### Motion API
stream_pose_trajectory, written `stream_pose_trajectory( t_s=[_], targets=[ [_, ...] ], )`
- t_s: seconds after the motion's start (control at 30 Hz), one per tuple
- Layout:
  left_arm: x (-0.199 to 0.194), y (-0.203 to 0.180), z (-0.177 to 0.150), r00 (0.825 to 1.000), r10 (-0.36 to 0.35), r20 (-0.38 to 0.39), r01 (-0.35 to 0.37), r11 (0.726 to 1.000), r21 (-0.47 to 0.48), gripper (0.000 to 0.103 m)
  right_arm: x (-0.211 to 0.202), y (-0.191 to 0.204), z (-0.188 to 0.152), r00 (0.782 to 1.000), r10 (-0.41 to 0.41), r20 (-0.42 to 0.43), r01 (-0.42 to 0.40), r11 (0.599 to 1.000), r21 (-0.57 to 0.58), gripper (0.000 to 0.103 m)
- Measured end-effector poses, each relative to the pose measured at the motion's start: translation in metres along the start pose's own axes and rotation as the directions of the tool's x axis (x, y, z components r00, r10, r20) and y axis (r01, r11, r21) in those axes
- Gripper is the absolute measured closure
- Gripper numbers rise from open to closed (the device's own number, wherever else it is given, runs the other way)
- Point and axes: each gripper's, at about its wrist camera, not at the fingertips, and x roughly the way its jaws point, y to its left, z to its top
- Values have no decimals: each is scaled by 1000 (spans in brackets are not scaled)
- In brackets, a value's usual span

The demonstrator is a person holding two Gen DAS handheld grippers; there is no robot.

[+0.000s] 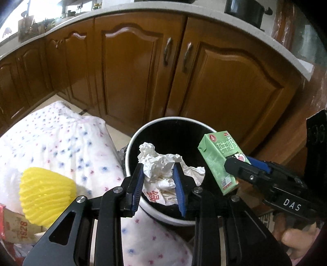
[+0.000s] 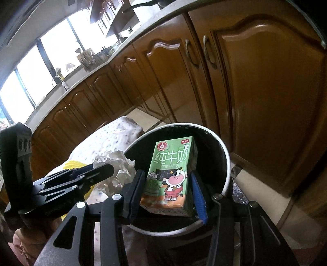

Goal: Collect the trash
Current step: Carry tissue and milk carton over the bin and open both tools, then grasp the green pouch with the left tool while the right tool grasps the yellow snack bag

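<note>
A round black trash bin with a pale rim stands on the floor by the cabinets. My left gripper hangs over its mouth, shut on a wad of crumpled white paper. Part of the wad droops below the blue pads. On the right, my right gripper is shut on a green milk carton held near the bin's right rim. In the right wrist view the carton stands upright between the pads of the right gripper above the bin. At left there, the left gripper holds the paper.
A white bundle with coloured dots lies left of the bin, and a yellow foam net rests on it. Brown cabinet doors stand close behind the bin. A black pot sits on the countertop. A hand grips the right tool.
</note>
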Motion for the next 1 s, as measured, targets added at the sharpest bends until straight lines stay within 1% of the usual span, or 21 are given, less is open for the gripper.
stream_pose_trajectory(
  t_s=[0.1,0.17,0.2,0.27,0.3,0.4,0.5,0.6,0.67,0.8,1.0],
  targets=[
    [6,3,-1,1000,5,-15,-5,1000,-10,73,4,-3,2,1000,-1,-9,1,1000,7,57],
    [8,4,0,1000,-7,-21,7,1000,-21,64,7,-4,5,1000,2,-15,-2,1000,11,54],
    [8,4,-1,1000,-14,-18,14,1000,-21,61,6,-4,5,1000,1,-15,-1,1000,19,54],
    [5,2,0,1000,-13,-11,13,1000,-21,45,5,-6,6,1000,8,-16,-7,999,32,53],
    [3,1,0,1000,-15,-5,15,1000,-22,44,5,-6,7,1000,5,-13,-4,999,37,53],
    [-5,-1,2,1000,-22,14,22,1000,-15,43,-6,-7,5,1000,6,7,-6,999,52,53],
    [-23,1,-2,999,-26,41,27,999,-23,43,-21,-7,0,999,18,41,-21,998,62,53],
    [-48,8,-11,996,-28,83,32,998,-50,39,-37,-1,-8,996,45,75,-50,996,69,45],
    [-69,14,-24,993,-21,119,29,997,-65,35,-45,6,-15,994,59,97,-65,996,60,36],
    [-102,27,-47,986,18,169,-2,996,-93,34,-59,28,-30,987,101,125,-107,994,37,32],
    [-146,53,-80,970,89,226,-60,990,-129,30,-71,62,-46,980,144,138,-146,989,1,32]
  ],
)
